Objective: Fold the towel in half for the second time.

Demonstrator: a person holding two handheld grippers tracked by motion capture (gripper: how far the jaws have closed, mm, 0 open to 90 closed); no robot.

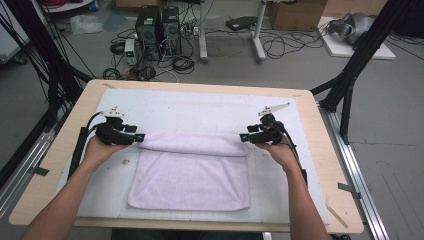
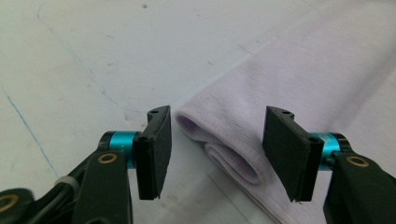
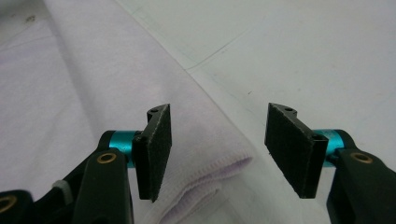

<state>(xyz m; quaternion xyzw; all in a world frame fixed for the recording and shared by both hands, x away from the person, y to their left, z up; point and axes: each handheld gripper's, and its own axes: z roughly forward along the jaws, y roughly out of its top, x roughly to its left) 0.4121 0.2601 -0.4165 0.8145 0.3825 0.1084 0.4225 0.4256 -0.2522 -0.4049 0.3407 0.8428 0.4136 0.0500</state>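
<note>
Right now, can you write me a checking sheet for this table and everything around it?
Surface: wooden table under a white mat, with a small stain.
Job's things: pale lilac towel, far edge folded into a roll.
Clutter: nothing seen on the mat.
Grippers: left gripper and right gripper both open at the roll's ends; pads not pressing the cloth.
Cables: black cable trails from the left gripper; loose cables on the floor.
Surroundings: two computer towers, cardboard box, black frame.

Towel corner [image 3: 205, 177] between parted jaws
</note>
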